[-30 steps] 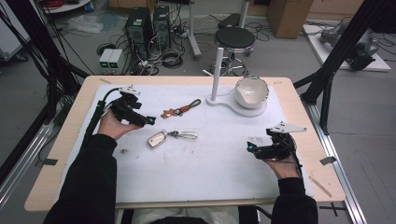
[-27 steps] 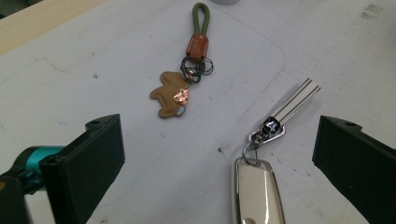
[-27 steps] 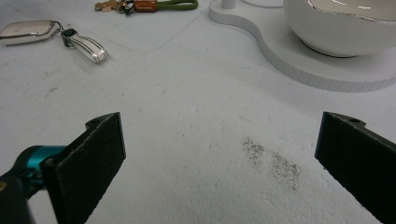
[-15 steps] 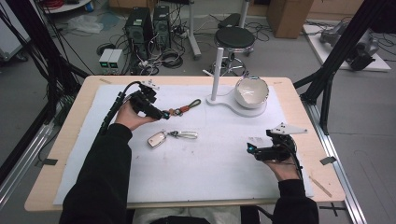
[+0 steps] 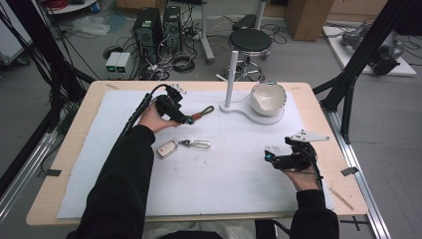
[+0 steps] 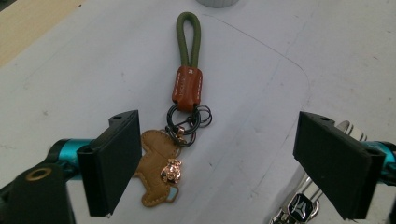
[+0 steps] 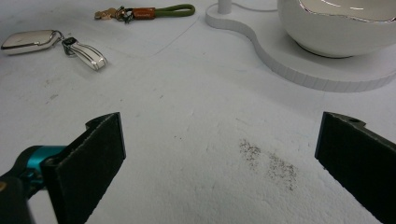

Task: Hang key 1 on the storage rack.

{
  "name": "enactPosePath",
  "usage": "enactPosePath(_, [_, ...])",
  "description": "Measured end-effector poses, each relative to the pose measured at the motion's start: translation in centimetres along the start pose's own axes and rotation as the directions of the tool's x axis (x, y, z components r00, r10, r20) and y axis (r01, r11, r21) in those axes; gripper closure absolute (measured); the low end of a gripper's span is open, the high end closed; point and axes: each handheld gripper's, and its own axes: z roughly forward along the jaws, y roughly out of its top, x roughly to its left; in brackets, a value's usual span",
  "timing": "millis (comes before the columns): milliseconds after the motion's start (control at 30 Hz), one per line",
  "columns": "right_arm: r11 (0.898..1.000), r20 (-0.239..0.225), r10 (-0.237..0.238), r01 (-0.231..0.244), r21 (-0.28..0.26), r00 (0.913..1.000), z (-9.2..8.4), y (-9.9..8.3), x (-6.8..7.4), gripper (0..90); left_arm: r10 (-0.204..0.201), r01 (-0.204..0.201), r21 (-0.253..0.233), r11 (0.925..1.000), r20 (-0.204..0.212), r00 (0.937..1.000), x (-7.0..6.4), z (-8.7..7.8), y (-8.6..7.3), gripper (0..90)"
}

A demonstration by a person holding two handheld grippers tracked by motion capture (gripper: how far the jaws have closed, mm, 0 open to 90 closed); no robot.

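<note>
Left tongs (image 6: 215, 163) spread, just been closing, straddling keychain (image 6: 180, 135) untouched; right tongs (image 7: 219, 163) spread over bare mat (image 7: 196, 140).

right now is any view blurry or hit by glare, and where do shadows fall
Left gripper view: keychain sharp, near tool pads slightly soft, a soft shadow beneath the left pad. Right gripper view: bright glare along the white bowl rim, mat evenly lit. High view: soft overall, faint shadows, small keychain details unreadable.

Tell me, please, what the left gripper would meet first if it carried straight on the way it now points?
Most likely the keychain with the green cord loop and brown leather tag: it lies just ahead between the left gripper's open fingers, which have just been closing. Depth is hard to judge; the white mat beneath could come first.
</note>
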Motion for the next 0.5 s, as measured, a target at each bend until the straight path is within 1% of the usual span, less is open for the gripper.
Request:
enactPosePath(33, [1.0,0.0,-0.005,0.005,-0.002,1.0,0.1,0.0,0.0,0.8,0.004,-0.004,0.006,1.0,-0.003,1.0,0.0,0.2,0.2,18.2])
enactPosePath(67, [1.0,-0.001,-0.005,0.005,-0.002,1.0,0.1,0.0,0.0,0.8,0.004,-0.004,0.008,1.0,-0.001,1.0,0.1,0.5,0.3,21.5])
enactPosePath(100, [1.0,-0.001,-0.005,0.005,-0.002,1.0,0.2,0.0,0.0,0.8,-0.005,0.005,0.026,0.9997,-0.013,0.9999,0.2,1.0,0.6,22.6])
enactPosePath(133, [1.0,-0.001,-0.005,0.005,-0.002,1.0,0.2,0.0,0.0,0.8,-0.005,0.005,0.026,0.9997,-0.013,0.9999,0.2,1.0,0.6,23.5])
enactPosePath(200, [1.0,-0.003,-0.004,0.004,-0.002,1.0,0.2,0.1,-0.1,0.8,-0.004,0.007,0.053,0.9986,-0.04,0.9992,0.2,1.7,0.8,24.9])
enactPosePath(233, [1.0,-0.003,-0.004,0.004,-0.002,1.0,0.2,0.1,-0.1,0.8,-0.001,0.004,0.064,0.9979,-0.043,0.9991,0.2,2.0,0.8,24.9])
enactPosePath(267, [1.0,-0.003,0.0,0.0,-0.001,1.0,0.3,0.1,-0.1,0.8,0.005,-0.002,0.072,0.9974,-0.045,0.999,0.2,2.2,0.9,26.9])
enactPosePath(300, [1.0,-0.004,-0.003,0.003,-0.003,1.0,0.3,0.1,-0.2,0.8,-0.001,0.004,0.079,0.9968,-0.042,0.9991,0.2,2.7,1.1,29.5])
enactPosePath(333, [1.0,-0.004,-0.003,0.003,-0.003,1.0,0.3,0.1,-0.2,0.8,-0.001,0.004,0.079,0.9968,-0.042,0.9991,0.2,2.7,1.1,31.9])
enactPosePath(400, [1.0,-0.004,-0.002,0.002,-0.002,1.0,0.3,0.1,-0.2,0.8,0.0,0.004,0.088,0.9961,-0.053,0.9986,0.3,3.2,1.2,33.0])
enactPosePath(467, [1.0,-0.003,-0.003,0.003,0.005,1.0,0.3,0.1,-0.1,0.8,-0.011,0.016,0.096,0.9953,-0.052,0.9986,0.4,3.8,1.2,33.8])
enactPosePath(500, [1.0,-0.002,-0.011,0.011,0.007,0.9999,0.3,0.0,0.0,0.8,-0.005,0.011,0.103,0.9947,-0.055,0.9985,0.5,4.0,1.2,35.3])
